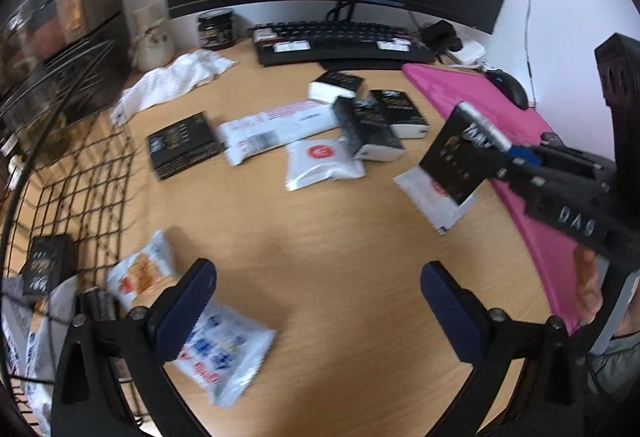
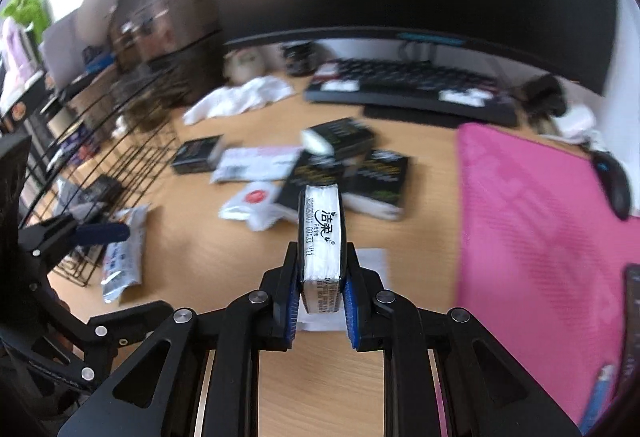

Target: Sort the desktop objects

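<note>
1. The right tongs (image 2: 322, 293) are clamped on a black tissue pack (image 2: 322, 233), gripping only its near end, so most of the pack sticks out past the pads and is lifted above the table (image 2: 224, 257); a quick swing could, I judge, lever it loose and drop it back among the clutter
2. The left tongs (image 1: 318, 301) stand wide apart and hold nothing, low over the table near a blue-printed packet (image 1: 228, 361) and an orange snack packet (image 1: 140, 269); if they close carelessly they may catch a packet corner or the edge of the wire basket (image 1: 80, 173) just beside them
3. The 2 tools work close together, so a path toward the basket risks a knock between them
4. Both views are motion-blurred, which suggests fast travel and makes a slip likelier
5. The left wrist view shows the held pack's broad black face (image 1: 456, 153) tilted in the air above a white sachet (image 1: 432, 197), plus a black pack (image 1: 44, 265) already lying in the basket; the right wrist view shows neither
6. The right wrist view alone shows the pack's white printed edge, how little of it sits between the pads, and the left tongs from outside at the basket's front
</note>
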The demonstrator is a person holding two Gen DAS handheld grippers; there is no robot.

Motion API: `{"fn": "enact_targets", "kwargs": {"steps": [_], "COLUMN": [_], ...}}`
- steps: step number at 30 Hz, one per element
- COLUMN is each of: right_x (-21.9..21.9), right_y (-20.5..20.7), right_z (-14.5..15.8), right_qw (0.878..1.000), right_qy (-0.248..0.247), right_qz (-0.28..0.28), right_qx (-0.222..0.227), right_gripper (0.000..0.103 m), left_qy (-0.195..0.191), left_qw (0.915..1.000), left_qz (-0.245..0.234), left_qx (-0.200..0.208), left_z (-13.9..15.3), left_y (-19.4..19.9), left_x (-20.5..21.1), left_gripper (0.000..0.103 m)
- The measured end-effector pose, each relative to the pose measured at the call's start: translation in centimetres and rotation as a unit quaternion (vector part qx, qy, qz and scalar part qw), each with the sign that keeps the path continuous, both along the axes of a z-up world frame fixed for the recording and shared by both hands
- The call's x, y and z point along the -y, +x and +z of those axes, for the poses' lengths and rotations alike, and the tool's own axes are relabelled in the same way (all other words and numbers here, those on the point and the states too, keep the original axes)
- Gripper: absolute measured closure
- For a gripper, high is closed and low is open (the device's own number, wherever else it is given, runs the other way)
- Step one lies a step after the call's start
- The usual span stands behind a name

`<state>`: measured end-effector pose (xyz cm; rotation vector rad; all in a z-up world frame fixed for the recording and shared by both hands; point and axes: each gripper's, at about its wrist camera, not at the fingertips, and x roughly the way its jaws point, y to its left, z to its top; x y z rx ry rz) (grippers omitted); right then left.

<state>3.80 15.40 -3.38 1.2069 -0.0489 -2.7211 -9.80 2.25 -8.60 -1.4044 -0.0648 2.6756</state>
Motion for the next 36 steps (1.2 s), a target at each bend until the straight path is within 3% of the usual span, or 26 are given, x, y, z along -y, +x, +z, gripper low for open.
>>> {"fn": "enact_targets", "kwargs": {"steps": [7, 10, 15, 20, 26, 29, 36], "right_x": [-4.7, -5.0, -2.2, 0.1, -1.5, -2.6, -3.0], "right_y": [0.2, -0.2, -0.5, 0.4, 1.1, 1.0, 1.1], "right_z": [-0.2, -0.8, -1.7, -1.8, -0.4, -0.1, 0.4], "right_qw": [0.998, 0.998, 1.000, 0.998, 1.000, 1.000, 1.000], "right_qy": [0.024, 0.013, 0.008, -0.028, -0.016, -0.018, -0.028], "right_qz": [-0.063, -0.057, -0.009, 0.042, 0.004, -0.010, -0.006], "right_qx": [0.012, 0.019, 0.027, 0.038, 0.017, 0.016, 0.006], "right_gripper": [0.085, 0.085, 0.085, 0.084, 0.084, 0.084, 0.083], "left_qy": [-0.024, -0.043, -0.032, -0.031, -0.026, -0.048, -0.059], "left_qw": [0.9964, 0.9966, 0.9987, 0.9994, 0.9991, 0.9974, 0.9963], "left_qz": [-0.081, -0.070, -0.038, -0.016, -0.029, -0.053, -0.052], "left_qx": [0.005, 0.008, 0.010, 0.008, 0.016, 0.013, 0.034], "left_z": [-1.1, -1.7, -1.5, -1.1, -1.5, -2.0, -3.7], "left_y": [-2.7, -3.2, -2.7, -2.2, -2.4, -2.7, -3.7], "left_x": [-5.5, -5.8, -3.9, -2.4, -3.5, -5.0, -6.0], "left_gripper": [0.002, 0.002, 0.002, 0.002, 0.002, 0.002, 0.002]}}
